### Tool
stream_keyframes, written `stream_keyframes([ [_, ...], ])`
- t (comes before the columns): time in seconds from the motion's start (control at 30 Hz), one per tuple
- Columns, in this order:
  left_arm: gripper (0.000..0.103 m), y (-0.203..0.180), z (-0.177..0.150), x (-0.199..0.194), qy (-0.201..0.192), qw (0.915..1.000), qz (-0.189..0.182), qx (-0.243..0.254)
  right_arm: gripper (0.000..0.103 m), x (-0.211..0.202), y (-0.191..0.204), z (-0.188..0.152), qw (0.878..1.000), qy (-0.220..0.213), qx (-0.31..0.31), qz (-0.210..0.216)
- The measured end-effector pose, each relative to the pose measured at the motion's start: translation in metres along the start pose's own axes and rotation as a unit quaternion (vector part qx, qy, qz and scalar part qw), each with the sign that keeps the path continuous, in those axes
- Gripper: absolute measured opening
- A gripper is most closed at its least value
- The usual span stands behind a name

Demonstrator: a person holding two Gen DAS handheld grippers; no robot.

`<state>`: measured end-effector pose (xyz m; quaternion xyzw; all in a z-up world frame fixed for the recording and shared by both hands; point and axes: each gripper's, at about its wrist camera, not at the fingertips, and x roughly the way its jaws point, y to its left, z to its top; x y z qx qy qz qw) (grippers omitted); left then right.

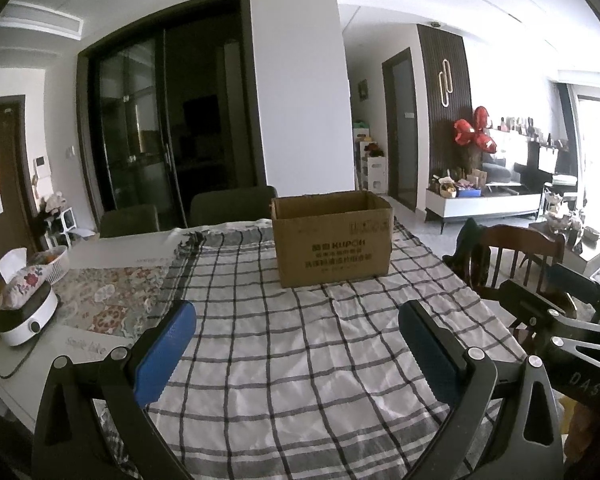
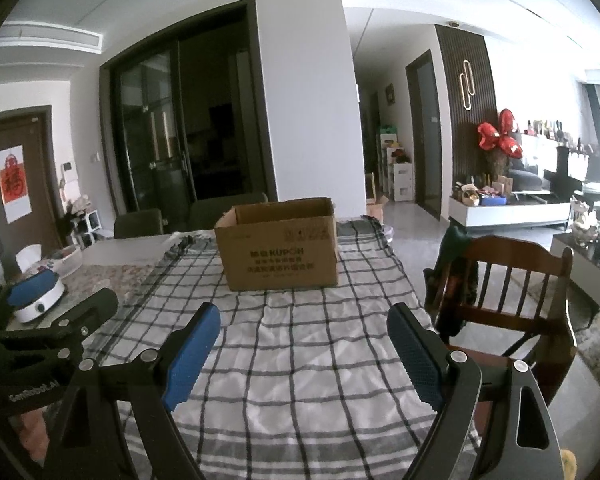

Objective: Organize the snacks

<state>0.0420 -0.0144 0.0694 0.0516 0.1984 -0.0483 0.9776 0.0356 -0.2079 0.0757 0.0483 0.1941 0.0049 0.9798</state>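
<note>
An open brown cardboard box (image 1: 332, 240) stands upright on the checked tablecloth (image 1: 300, 340), ahead of both grippers; it also shows in the right wrist view (image 2: 278, 244). I cannot see inside it. No snacks are in view. My left gripper (image 1: 298, 316) is open and empty, held above the cloth short of the box. My right gripper (image 2: 304, 320) is open and empty, also short of the box. The right gripper's body shows at the right edge of the left wrist view (image 1: 560, 320). The left gripper's body shows at the left edge of the right wrist view (image 2: 52, 328).
A white appliance with a tissue box on it (image 1: 24, 308) and a white basket (image 1: 56, 264) sit at the table's left. A wooden chair (image 2: 512, 292) stands by the table's right edge. Two dark chairs (image 1: 188, 212) are at the far side.
</note>
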Motion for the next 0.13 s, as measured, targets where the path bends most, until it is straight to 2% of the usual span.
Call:
stream_keyframes([
  [0.13, 0.103, 0.0004, -0.0014, 0.0011, 0.004, 1.0000, -0.001, -0.004, 0.086, 0.0001, -0.0001, 0.0022, 1.000, 0.003, 0.000, -0.003],
])
